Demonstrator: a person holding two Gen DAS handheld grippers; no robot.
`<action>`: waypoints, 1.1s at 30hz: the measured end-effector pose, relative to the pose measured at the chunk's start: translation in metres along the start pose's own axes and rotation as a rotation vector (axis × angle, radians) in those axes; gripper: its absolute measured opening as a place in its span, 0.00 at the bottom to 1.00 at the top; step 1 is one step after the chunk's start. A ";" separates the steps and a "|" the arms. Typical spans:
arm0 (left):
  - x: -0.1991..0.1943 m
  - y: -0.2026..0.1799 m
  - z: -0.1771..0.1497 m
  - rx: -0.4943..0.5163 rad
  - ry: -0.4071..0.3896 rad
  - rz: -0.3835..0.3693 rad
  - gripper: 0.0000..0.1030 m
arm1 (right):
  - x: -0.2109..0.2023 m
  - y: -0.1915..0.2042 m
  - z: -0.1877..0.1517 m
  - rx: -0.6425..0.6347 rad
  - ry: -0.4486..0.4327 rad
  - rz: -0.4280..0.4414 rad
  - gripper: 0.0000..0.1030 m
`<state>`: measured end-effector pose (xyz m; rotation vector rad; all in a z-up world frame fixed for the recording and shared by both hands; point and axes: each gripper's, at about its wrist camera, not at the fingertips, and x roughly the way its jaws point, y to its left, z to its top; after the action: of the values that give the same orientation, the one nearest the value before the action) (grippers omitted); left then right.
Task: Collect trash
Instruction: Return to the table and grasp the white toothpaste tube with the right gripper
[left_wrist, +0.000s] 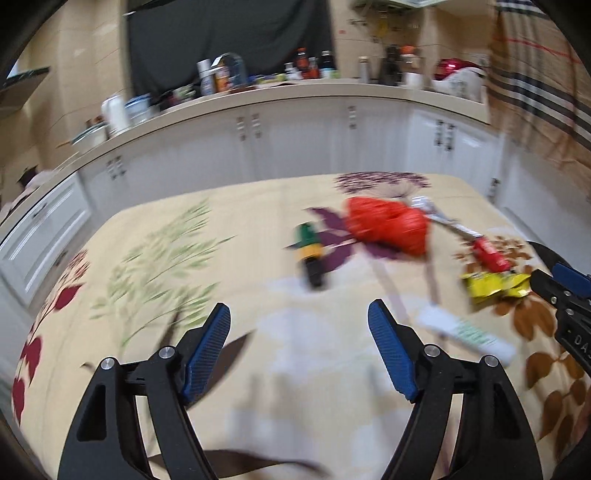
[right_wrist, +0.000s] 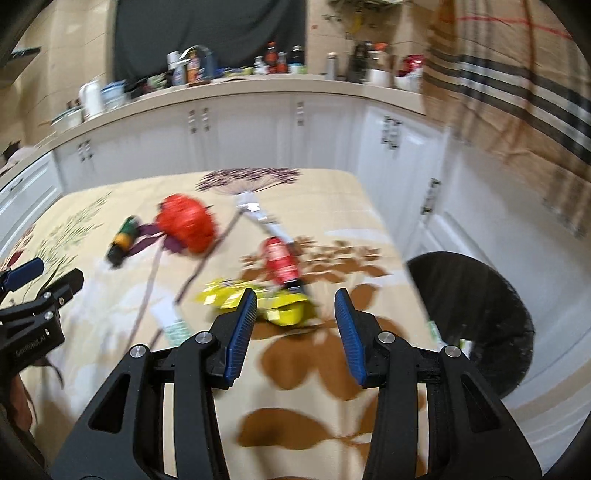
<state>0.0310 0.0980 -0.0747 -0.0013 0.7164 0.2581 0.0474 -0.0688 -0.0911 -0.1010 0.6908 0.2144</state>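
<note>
Cloth-covered counter (left_wrist: 207, 266), floral print, carries all the trash; both views motion-blurred, so fine detail is uncertain. Black round bin (right_wrist: 476, 317) stands on the floor just off the counter's right edge, something pale and green visible at its rim, not identifiable. On the cloth, largest first: crumpled red plastic bag (left_wrist: 388, 225) toward the far side; yellow snack wrapper (right_wrist: 255, 302) nearer, at the right; white flat packet with green print (left_wrist: 465, 332) beside it on the near side; red packet (right_wrist: 280, 262) just beyond the yellow wrapper, possibly touching it; silvery wrapper (left_wrist: 439, 218) stretching from the red bag toward the red packet; small green, yellow and black item (left_wrist: 310, 254) left of the bag, type unclear. Left tongs (left_wrist: 299, 347) wide open, nothing between the blue pads, over bare cloth. Right tongs (right_wrist: 295, 328) partly open, empty, aimed at the yellow wrapper, which lies just beyond the tips, not gripped. Judgement: step in hand is the approach to a pickup; most pieces uncollected. Next move calls for lowering the right tongs over the yellow wrapper, closing on a raised crease, then carrying it to the bin at the right
</note>
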 end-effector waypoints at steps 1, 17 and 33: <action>-0.001 0.010 -0.003 -0.014 0.005 0.014 0.72 | 0.001 0.005 -0.001 -0.006 0.005 0.009 0.41; -0.006 0.102 -0.027 -0.163 0.036 0.129 0.72 | 0.034 0.061 -0.009 -0.133 0.170 0.094 0.41; -0.001 0.080 -0.021 -0.130 0.037 0.076 0.72 | 0.033 0.062 -0.014 -0.145 0.189 0.141 0.15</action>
<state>-0.0015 0.1730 -0.0829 -0.1025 0.7365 0.3777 0.0488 -0.0052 -0.1244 -0.2131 0.8711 0.3943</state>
